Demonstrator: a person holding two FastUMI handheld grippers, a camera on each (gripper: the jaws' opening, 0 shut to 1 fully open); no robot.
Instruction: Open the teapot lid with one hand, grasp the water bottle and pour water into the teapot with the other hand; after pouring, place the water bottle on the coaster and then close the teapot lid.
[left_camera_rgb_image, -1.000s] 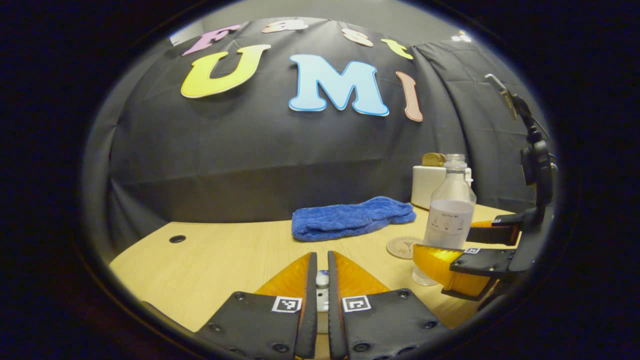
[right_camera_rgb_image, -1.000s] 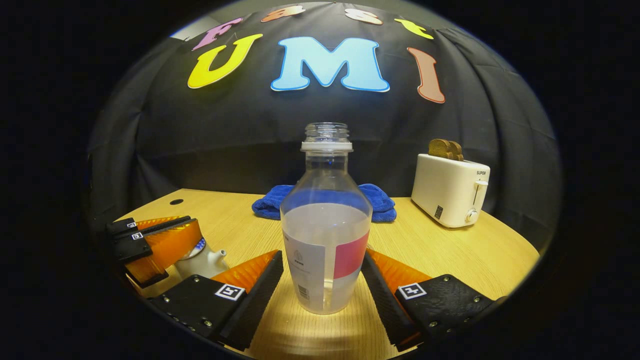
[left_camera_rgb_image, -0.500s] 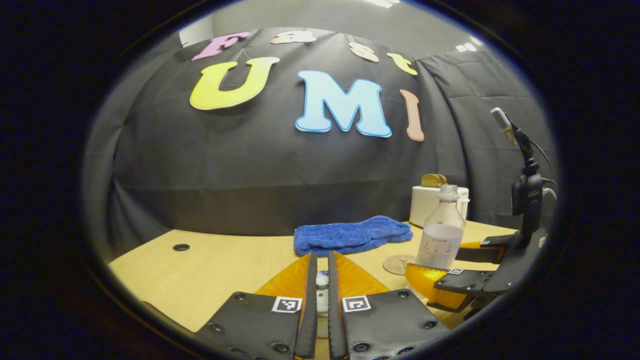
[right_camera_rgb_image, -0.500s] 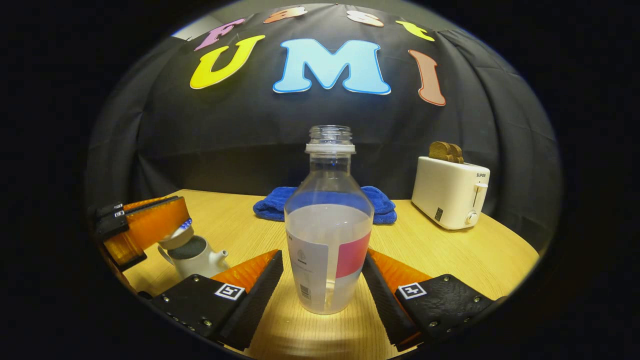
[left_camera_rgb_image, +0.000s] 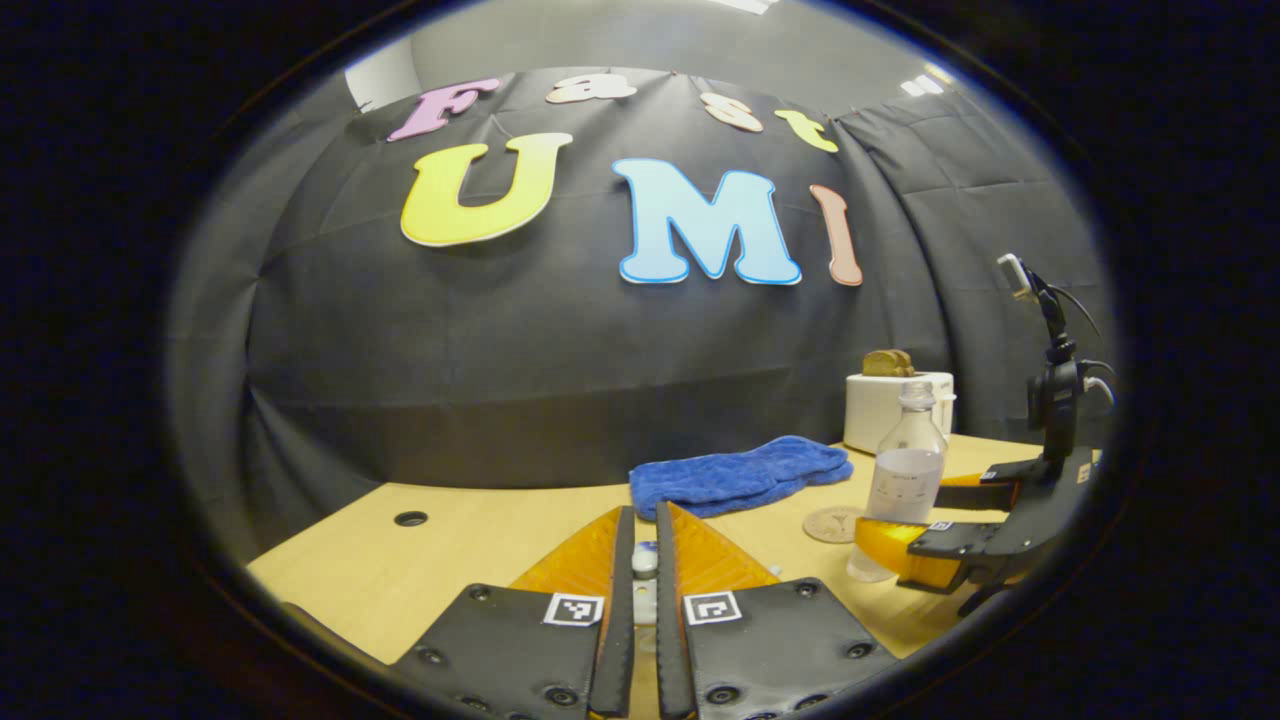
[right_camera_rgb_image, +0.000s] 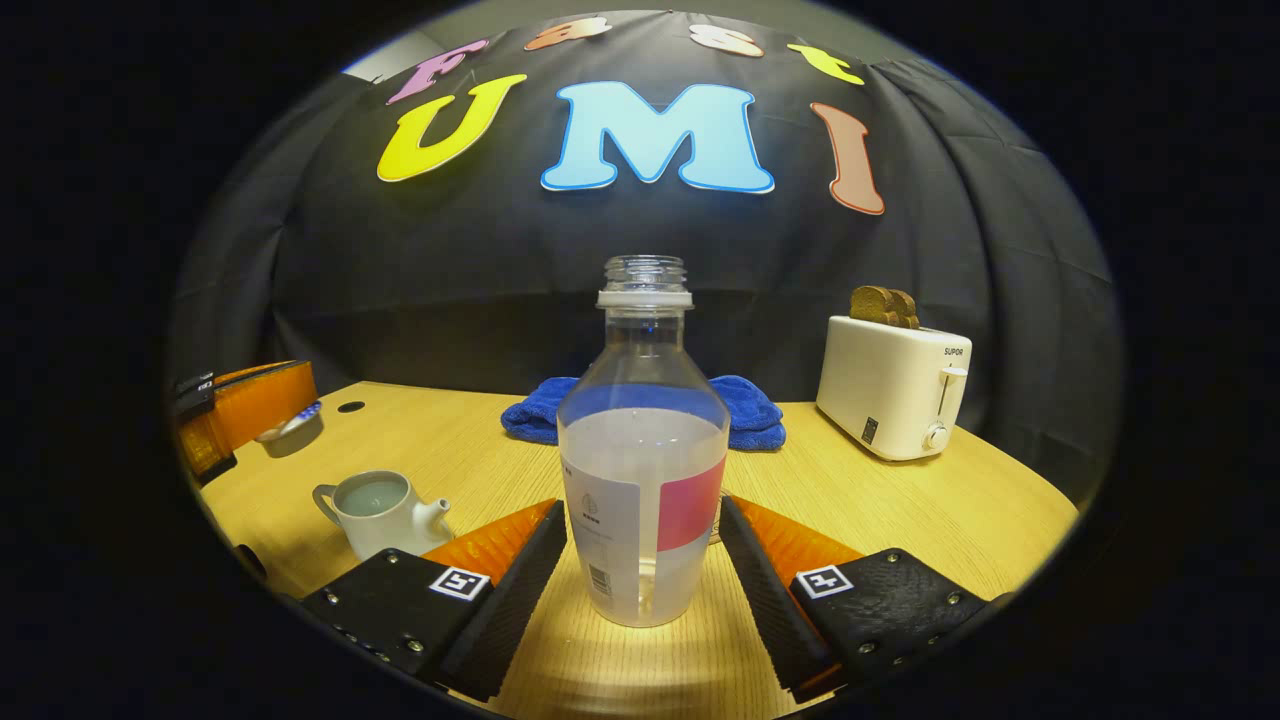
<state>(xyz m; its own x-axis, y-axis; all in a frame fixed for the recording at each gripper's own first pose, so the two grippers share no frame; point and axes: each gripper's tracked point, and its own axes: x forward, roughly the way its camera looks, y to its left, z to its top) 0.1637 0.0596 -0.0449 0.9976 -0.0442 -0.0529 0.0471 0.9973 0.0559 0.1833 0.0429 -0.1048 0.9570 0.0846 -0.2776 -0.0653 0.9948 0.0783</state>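
Two steps overlapping: lid pinched in left gripper, held clear above the open teapot on the desk. Right gripper spread wide around the upright water bottle, not yet gripping. Next: close on bottle, lift, tip toward teapot.

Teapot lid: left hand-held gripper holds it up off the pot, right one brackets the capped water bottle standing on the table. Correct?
Not quite. The water bottle has no cap: the right gripper view shows its open threaded neck. The rest holds: the lid is up off the teapot in the left hand-held gripper.
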